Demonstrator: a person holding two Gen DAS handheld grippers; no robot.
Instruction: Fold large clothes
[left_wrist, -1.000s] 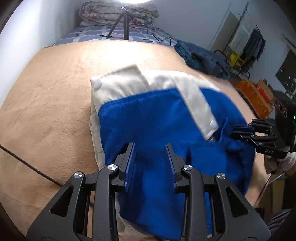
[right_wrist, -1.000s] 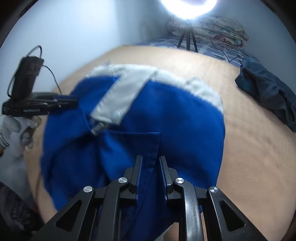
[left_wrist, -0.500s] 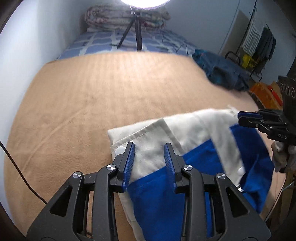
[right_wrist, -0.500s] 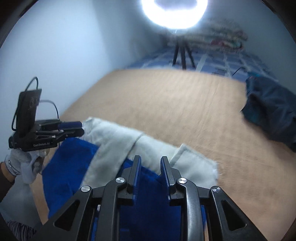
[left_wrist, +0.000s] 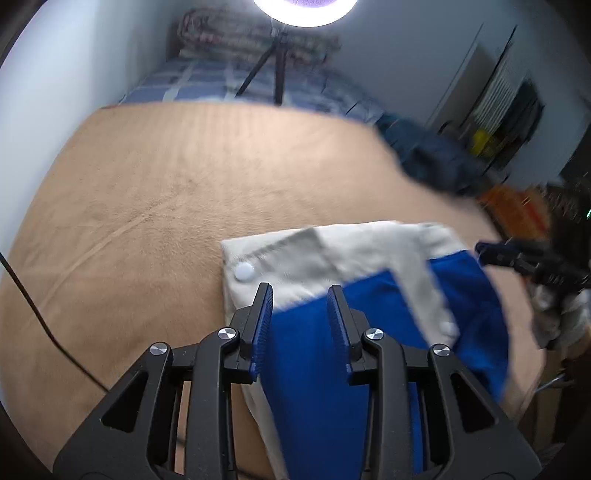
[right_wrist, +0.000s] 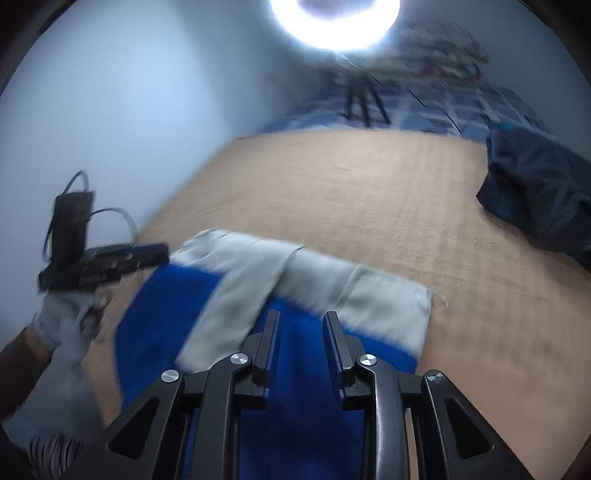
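A folded blue and white garment (left_wrist: 369, 280) is seen lying on the tan blanket (left_wrist: 184, 192) of the bed, near its front edge. The left claw (left_wrist: 300, 325) is held narrowly parted above the garment, nothing gripped between its pads. The right claw (right_wrist: 300, 345) is opening, blue cloth seen behind the gap but not pinched. A dark blue heap of clothing (right_wrist: 535, 199) is left well apart at the right. A ring light (left_wrist: 303, 11) on a tripod (left_wrist: 275, 66) is placed behind the blanket, before stacked quilts (left_wrist: 236, 37).
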